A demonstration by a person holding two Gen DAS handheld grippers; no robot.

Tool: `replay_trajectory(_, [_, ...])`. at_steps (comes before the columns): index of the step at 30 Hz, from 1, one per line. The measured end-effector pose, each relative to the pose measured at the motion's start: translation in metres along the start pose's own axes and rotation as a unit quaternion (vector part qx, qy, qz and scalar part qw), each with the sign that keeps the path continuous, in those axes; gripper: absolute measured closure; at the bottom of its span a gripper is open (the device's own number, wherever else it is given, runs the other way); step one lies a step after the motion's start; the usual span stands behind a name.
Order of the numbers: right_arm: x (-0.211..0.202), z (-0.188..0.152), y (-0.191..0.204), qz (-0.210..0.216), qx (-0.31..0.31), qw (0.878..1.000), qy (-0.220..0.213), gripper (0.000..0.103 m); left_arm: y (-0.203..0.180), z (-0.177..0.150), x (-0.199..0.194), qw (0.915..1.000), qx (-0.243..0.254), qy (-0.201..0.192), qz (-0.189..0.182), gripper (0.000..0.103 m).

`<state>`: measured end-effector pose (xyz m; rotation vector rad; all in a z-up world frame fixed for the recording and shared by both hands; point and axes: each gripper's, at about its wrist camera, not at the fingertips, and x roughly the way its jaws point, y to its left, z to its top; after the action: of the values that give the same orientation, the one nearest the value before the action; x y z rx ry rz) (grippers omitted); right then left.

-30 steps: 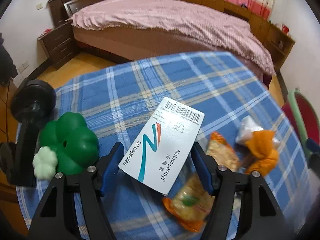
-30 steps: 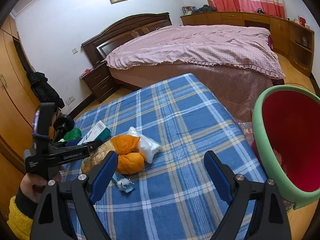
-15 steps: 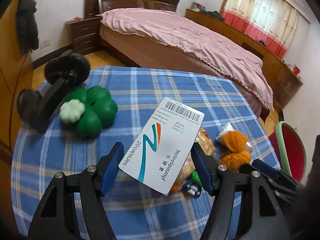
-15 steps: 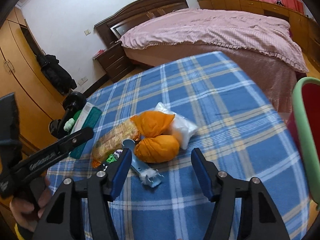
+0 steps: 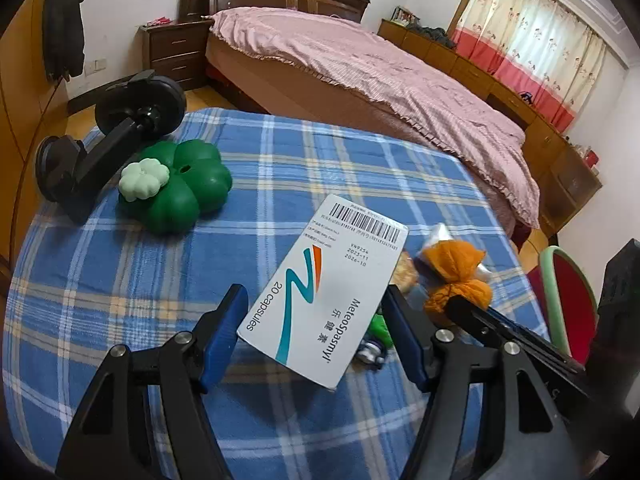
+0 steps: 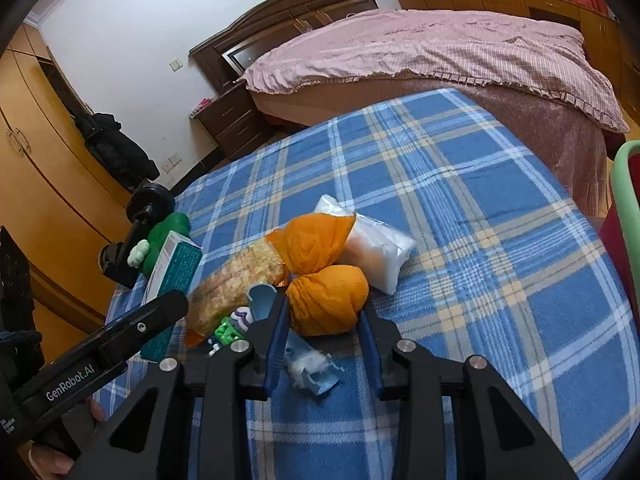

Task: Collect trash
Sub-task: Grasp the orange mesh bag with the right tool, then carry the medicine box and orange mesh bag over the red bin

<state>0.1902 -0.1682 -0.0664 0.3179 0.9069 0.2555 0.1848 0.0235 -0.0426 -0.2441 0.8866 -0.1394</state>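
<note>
My left gripper (image 5: 316, 328) is shut on a white capsule box (image 5: 324, 292) and holds it above the blue plaid table. The box also shows in the right wrist view (image 6: 174, 276). My right gripper (image 6: 324, 332) has closed around the near lobe of an orange knotted bag (image 6: 326, 298); the blue pads touch its sides. Behind it lie a clear white packet (image 6: 374, 248) and a snack wrapper (image 6: 236, 280). A blue plastic scrap with white fluff (image 6: 308, 364) lies under the right gripper. The orange bag also shows in the left wrist view (image 5: 456, 276).
A green clover-shaped toy (image 5: 176, 188) and a black stand (image 5: 108, 136) sit at the table's far left. A red bin with a green rim (image 5: 568, 300) stands off the table's right side, also in the right wrist view (image 6: 624, 208). A bed (image 6: 420, 48) lies beyond the table.
The right gripper moved forward and narrowed its jaws onto the orange bag. The left gripper, still holding the box, rose and swung so the green toy sits farther left.
</note>
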Motion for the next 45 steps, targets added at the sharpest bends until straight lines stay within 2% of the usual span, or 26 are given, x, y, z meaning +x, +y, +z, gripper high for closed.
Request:
replay_trajectory(11, [-0.056, -0.012, 0.001, 0.007, -0.014, 0.998, -0.055, 0.069, -0.025, -0.007, -0.031, 0.9996, 0.007, -0.022, -0.015, 0.034])
replay_trajectory(28, [-0.168, -0.031, -0.017, -0.039, -0.013, 0.982, -0.183, 0.068, -0.082, -0.019, -0.089, 0.9942, 0.029, -0.083, -0.062, 0.034])
replay_trajectory(40, [-0.213, -0.046, -0.043, -0.064, 0.009, 0.970, -0.235, 0.068, -0.131, -0.019, -0.103, 0.9877, 0.067, -0.109, -0.090, 0.034])
replay_trajectory(45, [-0.229, -0.050, -0.062, -0.087, 0.022, 0.963, -0.255, 0.068, -0.159, -0.021, -0.098, 0.9824, 0.094, -0.110, -0.118, 0.034])
